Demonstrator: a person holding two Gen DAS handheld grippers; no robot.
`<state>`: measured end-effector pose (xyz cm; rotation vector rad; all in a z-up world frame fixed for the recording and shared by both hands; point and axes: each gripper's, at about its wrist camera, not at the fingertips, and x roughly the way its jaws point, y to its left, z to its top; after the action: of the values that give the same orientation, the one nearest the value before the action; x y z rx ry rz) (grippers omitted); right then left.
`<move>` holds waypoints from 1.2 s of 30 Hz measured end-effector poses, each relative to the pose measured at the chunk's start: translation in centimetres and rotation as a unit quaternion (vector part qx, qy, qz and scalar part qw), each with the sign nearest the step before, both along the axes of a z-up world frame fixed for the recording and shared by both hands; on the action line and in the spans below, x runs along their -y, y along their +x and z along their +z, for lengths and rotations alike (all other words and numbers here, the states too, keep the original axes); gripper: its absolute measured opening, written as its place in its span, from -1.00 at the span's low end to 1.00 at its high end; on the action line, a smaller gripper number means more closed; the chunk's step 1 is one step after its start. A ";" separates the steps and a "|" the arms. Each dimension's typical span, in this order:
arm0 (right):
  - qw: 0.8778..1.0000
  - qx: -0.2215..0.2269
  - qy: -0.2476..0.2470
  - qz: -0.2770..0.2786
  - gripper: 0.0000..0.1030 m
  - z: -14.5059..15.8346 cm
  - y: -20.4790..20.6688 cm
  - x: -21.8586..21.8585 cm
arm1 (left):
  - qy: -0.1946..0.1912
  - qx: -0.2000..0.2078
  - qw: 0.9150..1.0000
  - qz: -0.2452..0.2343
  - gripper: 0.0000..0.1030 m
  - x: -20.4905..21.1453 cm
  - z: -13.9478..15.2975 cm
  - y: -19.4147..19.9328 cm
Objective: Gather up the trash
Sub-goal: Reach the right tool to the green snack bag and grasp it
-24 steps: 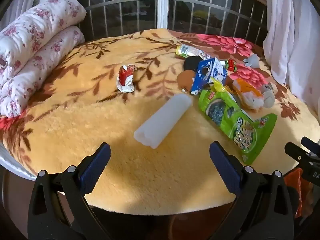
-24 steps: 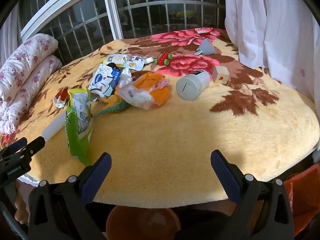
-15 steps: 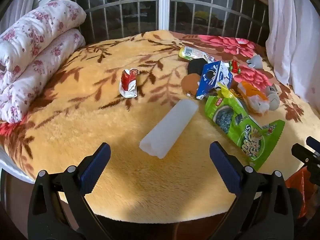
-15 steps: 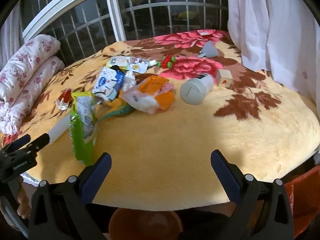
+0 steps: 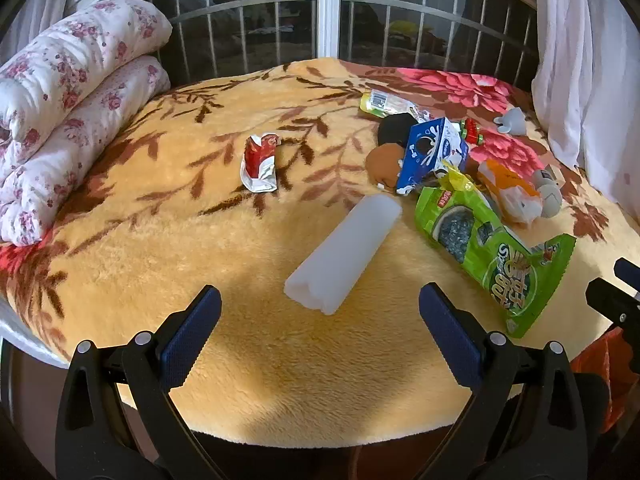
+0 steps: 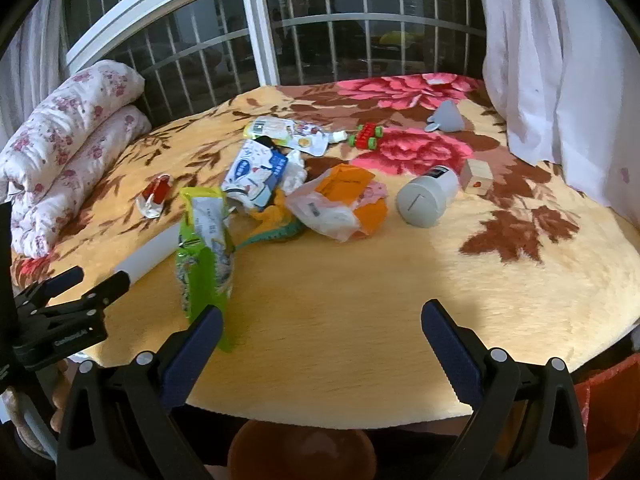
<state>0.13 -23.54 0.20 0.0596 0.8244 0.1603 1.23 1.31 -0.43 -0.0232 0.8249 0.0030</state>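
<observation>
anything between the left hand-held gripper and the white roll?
No. In the left wrist view only bare blanket separates the open left hand-held gripper from the near end of the white roll.

Large white Korean lettering on the green snack bag [image 5: 504, 264] is visible but not clearly readable; other labels too small.

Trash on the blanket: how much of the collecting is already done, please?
Nothing looks collected yet. The left gripper and right gripper are open and empty. Still lying on the blanket: green snack bag, blue carton, red wrapper, orange packet.
</observation>
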 end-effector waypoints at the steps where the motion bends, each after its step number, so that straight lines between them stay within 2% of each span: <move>1: 1.000 0.001 0.000 0.003 0.90 0.0 -0.1 -0.1 | -0.001 -0.001 1.000 0.000 0.87 0.0 0.0 0.0; 6: 1.000 0.003 0.002 0.014 0.90 0.1 -0.4 -0.8 | -0.011 -0.011 1.000 0.003 0.87 -0.4 -0.2 0.0; 36: 0.999 -0.001 0.001 0.054 0.90 -0.8 1.6 -4.8 | -0.004 -0.015 1.000 0.026 0.87 -2.9 -0.5 0.2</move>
<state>1.69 -18.75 -0.59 0.0175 0.8290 0.2642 1.41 4.22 -0.90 -0.0514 0.8550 0.0495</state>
